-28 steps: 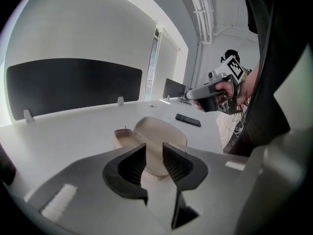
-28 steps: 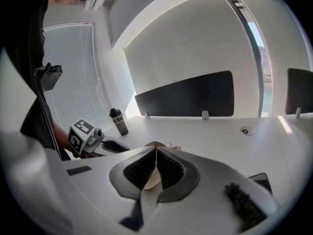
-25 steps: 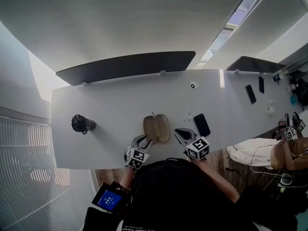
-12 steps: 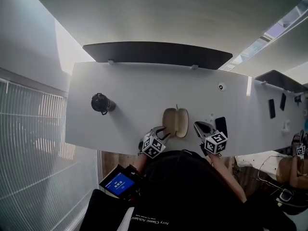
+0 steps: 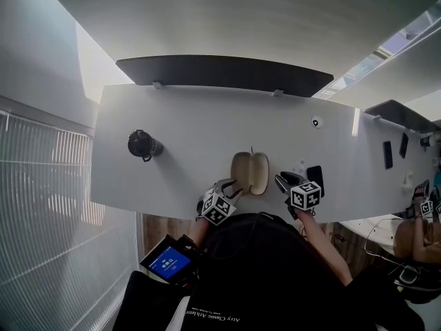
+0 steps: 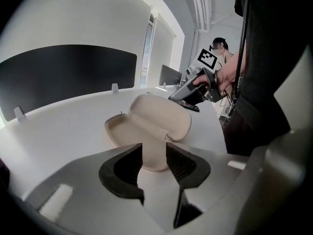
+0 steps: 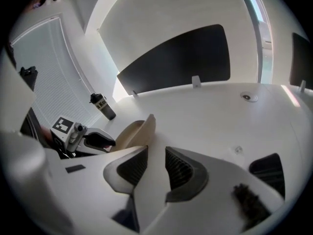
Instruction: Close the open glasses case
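Right gripper (image 7: pixel 155 163) jaws just sprung apart, only bare table (image 7: pixel 220 116) between. Left gripper (image 6: pixel 153 160) released too, near end of glasses case (image 6: pixel 156 119) between jaws, unpinched. Case not yet closed; likely lining up to fold it.

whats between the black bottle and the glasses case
Nothing: the head view shows only bare white table between the black bottle and the open glasses case.

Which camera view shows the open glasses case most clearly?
The left gripper view: the glasses case fills the centre, both halves and hinge visible. The head view shows it small, from above. The right gripper view shows it nearly edge-on.
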A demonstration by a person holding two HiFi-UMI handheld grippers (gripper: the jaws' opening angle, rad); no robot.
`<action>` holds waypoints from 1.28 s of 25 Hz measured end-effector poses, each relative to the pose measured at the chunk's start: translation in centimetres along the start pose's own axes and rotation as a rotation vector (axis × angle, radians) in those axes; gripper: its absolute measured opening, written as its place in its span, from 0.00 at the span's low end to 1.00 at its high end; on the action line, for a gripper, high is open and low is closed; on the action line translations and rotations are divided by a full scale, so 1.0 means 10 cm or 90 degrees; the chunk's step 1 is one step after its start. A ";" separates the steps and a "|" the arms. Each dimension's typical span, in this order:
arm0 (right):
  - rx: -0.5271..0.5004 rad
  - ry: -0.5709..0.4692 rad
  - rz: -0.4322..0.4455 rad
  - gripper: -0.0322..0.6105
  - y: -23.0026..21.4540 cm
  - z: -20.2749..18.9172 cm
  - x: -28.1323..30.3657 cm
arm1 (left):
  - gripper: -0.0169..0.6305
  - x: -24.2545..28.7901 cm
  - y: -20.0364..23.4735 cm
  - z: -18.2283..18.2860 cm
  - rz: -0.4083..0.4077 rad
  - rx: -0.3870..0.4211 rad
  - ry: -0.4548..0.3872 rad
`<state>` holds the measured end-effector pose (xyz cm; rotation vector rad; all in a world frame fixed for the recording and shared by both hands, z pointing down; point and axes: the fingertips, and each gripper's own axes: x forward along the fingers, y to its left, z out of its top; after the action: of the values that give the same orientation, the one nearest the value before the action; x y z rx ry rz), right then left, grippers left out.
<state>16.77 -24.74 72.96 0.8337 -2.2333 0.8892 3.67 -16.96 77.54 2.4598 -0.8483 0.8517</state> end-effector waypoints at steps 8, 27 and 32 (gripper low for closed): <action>-0.025 0.076 -0.017 0.23 -0.11 -0.27 0.19 | 0.27 -0.04 0.00 -0.03 -0.001 0.001 0.004; -0.132 0.046 0.093 0.23 0.53 0.07 0.20 | 0.30 -0.01 -0.06 -0.04 -0.016 -0.001 0.013; -0.182 0.048 0.133 0.23 0.81 0.17 0.27 | 0.30 0.00 -0.04 -0.09 -0.015 -0.012 0.017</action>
<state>8.73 -22.17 70.78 0.4357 -2.3372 0.6582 3.53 -16.16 78.11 2.4320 -0.8129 0.8613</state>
